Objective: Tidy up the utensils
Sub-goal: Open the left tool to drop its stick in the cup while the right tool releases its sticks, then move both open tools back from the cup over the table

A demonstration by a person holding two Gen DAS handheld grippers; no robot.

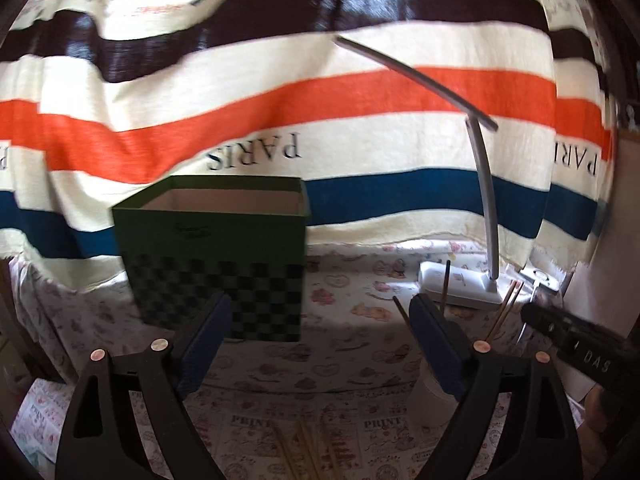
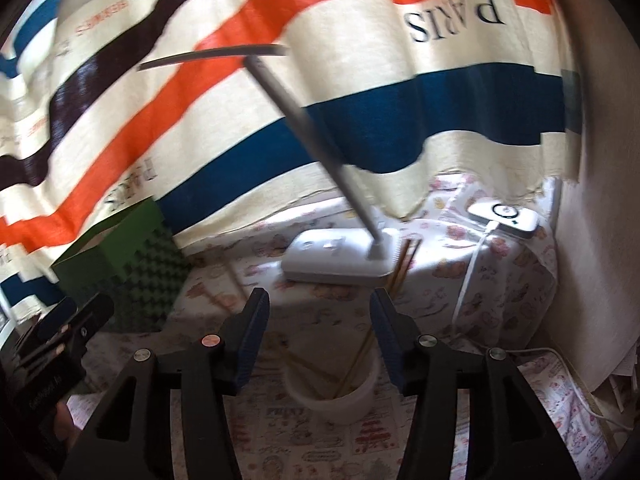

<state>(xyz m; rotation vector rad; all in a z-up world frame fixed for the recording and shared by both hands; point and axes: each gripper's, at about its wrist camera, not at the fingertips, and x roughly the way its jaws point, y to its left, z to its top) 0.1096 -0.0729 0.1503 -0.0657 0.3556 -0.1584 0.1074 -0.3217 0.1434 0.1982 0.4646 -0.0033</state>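
Standing in a white cup (image 2: 332, 394), several thin wooden chopsticks (image 2: 360, 356) lean against its rim, just below and beyond the right gripper (image 2: 318, 332). Its jaws are spread, nothing between the blue pads; the sticks sit low in the gap, not touched. In the left wrist view the same cup (image 1: 430, 400) is mostly hidden behind the right-hand finger of the left gripper (image 1: 320, 336), sticks (image 1: 506, 312) poking up to the right of that finger, outside the jaws. Left jaws spread wide, empty. More chopsticks (image 1: 304, 452) lie flat on the printed tablecloth (image 1: 360, 288) low between the left fingers, blurred. Green checkered box (image 1: 216, 252) stands upright behind the left finger, open top. White desk lamp (image 2: 340, 256) stands past the cup; white charger-like device (image 2: 506, 216) with cable to its right. Striped "PARIS" cloth (image 1: 280, 92) hangs behind.
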